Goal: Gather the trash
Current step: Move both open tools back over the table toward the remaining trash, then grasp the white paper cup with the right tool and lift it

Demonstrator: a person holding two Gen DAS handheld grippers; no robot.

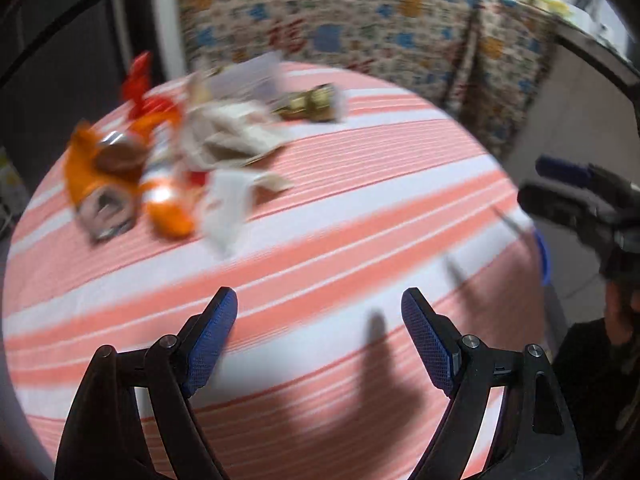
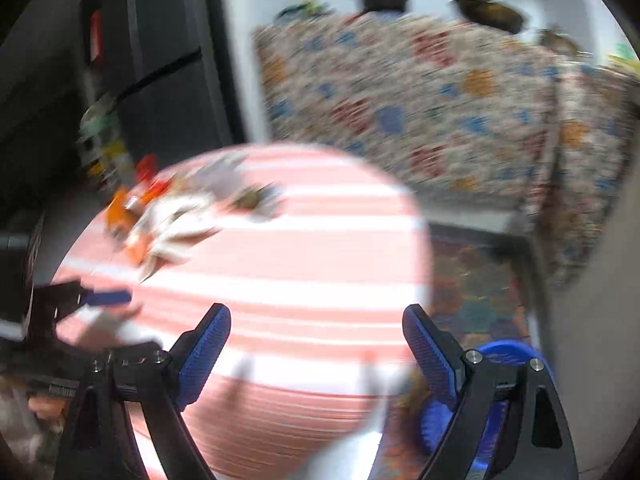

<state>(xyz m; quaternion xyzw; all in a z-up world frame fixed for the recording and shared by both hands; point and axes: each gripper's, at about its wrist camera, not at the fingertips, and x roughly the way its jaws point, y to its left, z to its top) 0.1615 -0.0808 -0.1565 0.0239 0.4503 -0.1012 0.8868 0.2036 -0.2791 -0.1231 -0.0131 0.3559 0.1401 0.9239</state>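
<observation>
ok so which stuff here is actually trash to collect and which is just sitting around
For the job:
- orange wrappers
- crumpled paper scraps
- gold foil wrapper
- blue basket, seemingly the bin
- left gripper and right gripper, both open and empty

Just there:
- striped tablecloth
- patterned cloth
- floor mat

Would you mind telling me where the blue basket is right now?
In the right wrist view, the blue basket sits on the floor at lower right, beside the striped round table, partly hidden behind the right gripper.
</observation>
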